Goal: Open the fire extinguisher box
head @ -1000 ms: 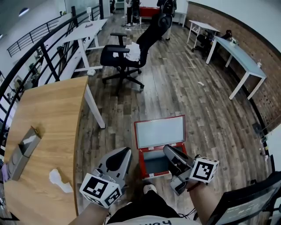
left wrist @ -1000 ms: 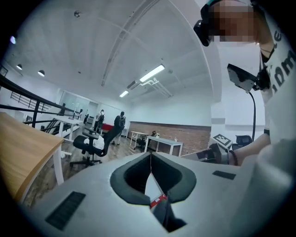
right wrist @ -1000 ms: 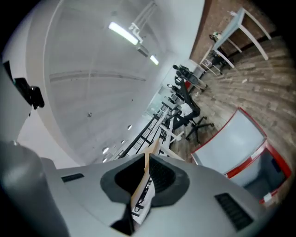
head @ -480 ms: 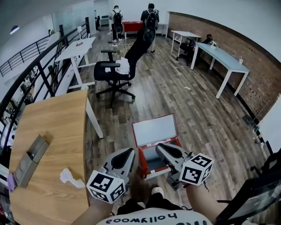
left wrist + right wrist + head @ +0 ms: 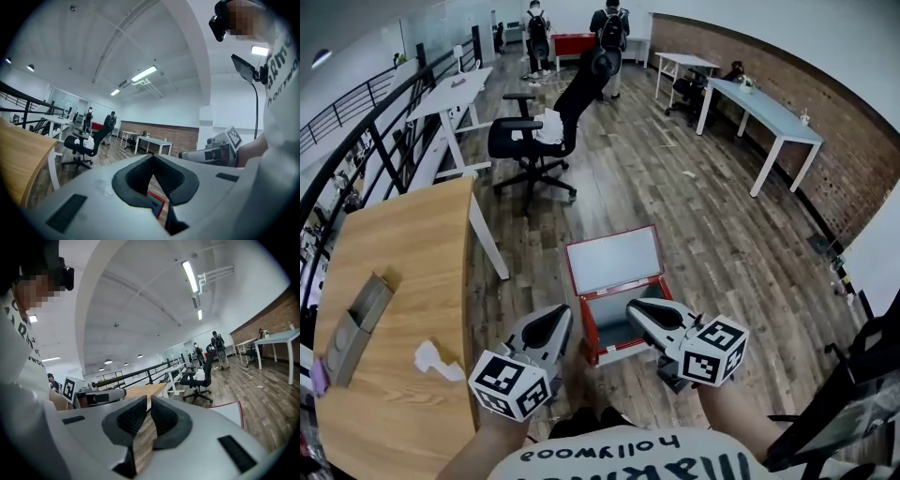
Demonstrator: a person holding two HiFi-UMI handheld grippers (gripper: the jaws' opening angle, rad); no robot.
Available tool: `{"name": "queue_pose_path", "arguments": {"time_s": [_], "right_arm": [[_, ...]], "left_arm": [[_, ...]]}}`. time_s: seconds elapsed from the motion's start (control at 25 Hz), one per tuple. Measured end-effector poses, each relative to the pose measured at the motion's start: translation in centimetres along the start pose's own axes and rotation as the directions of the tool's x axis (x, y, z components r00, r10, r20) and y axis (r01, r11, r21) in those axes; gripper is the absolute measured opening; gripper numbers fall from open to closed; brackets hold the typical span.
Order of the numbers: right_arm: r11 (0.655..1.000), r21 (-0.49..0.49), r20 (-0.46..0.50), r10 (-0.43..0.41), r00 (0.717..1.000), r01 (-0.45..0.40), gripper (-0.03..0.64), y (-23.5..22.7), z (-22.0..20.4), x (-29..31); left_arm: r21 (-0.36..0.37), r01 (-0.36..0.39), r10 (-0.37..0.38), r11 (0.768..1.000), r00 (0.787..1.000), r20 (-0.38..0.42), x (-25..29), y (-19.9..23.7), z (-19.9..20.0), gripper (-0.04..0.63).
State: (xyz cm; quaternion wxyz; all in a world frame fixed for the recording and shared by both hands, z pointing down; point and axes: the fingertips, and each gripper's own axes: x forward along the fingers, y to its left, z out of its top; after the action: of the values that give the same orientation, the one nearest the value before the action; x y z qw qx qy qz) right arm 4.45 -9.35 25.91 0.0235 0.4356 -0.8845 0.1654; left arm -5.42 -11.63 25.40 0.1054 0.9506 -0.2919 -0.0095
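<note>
Fire extinguisher box [image 5: 586, 330]: it is lying on the floor just ahead of the person, in the head view between the two grippers. It is a shallow rectangle with a red rim and a dull grey inside.
Lid [image 5: 614, 261]: it is lying swung back on the far side of the box, already open. It is a flat pale-grey panel in a thin red frame.
Left gripper [image 5: 555, 321]: a smooth grey shell that is tapering to a rounded nose. Its dark ribbed pads [image 5: 138, 176] are meeting at the tips and gripping nothing, with a corner of the red frame showing through the wedge below them.
Right gripper [image 5: 639, 309]: it is hovering over the box's near right part. Its ribbed black pads [image 5: 131, 416] are standing a narrow slit apart with nothing between them.
Marker cubes: a white cube with black squares is riding on the rear of each gripper.
Floor [image 5: 722, 234]: long grey-brown planks with a worn grain are running away from the person.
Table [image 5: 394, 253]: a smooth light-wood top on white legs is standing to the left, carrying a crumpled white tissue [image 5: 431, 359] and a grey oblong holder [image 5: 352, 323].
Office chair [image 5: 525, 141]: black and five-footed, it is standing well beyond the box.
Brick wall [image 5: 825, 159]: rough red-brown brick is running along the right side.
</note>
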Motion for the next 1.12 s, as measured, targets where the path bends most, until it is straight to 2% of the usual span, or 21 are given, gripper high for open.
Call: {"name": "queue_pose_path", "arguments": {"time_s": [0.12,0.32,0.48,0.6,0.8,0.88,1.12], "right_arm": [[1.0,-0.026,-0.023,0.005,1.0,-0.006,0.032,-0.1,-0.5,-0.6],[0.995,-0.096,-0.043,-0.034,0.999,0.03,0.032,-0.4,-1.6,-1.3],[0.996,-0.09,-0.089,-0.02,0.996,0.012,0.032,-0.7,-2.8,-1.1],[0.997,-0.077,-0.094,-0.038,0.995,0.031,0.032,-0.9,-3.3,-1.5],[0.998,-0.05,-0.124,-0.034,0.992,0.028,0.031,-1.2,-4.2,-2.2],[0.998,-0.054,-0.137,-0.039,0.99,0.032,0.011,-1.3,-4.3,-2.2],[0.998,-0.043,-0.139,-0.05,0.989,0.045,0.011,-1.8,-4.5,-2.7]], "left_arm": [[0.002,0.015,-0.015,1.0,1.0,-0.009,0.3,-1.0,-0.6,0.006],[0.015,-0.022,0.023,1.0,0.996,-0.081,0.2,-1.3,-2.6,0.006],[-0.016,-0.067,0.064,0.998,0.99,-0.127,-0.7,-0.5,-4.8,0.006],[-0.055,-0.076,0.068,0.996,0.988,-0.136,-1.9,-0.6,-5.9,0.006],[-0.08,-0.111,0.099,0.991,0.985,-0.139,-2.9,0.0,-6.4,0.006],[-0.082,-0.114,0.103,0.99,0.986,-0.133,-2.8,0.2,-6.0,0.006],[-0.067,-0.094,0.085,0.993,0.988,-0.131,-2.3,-0.7,-5.9,0.006]]}}
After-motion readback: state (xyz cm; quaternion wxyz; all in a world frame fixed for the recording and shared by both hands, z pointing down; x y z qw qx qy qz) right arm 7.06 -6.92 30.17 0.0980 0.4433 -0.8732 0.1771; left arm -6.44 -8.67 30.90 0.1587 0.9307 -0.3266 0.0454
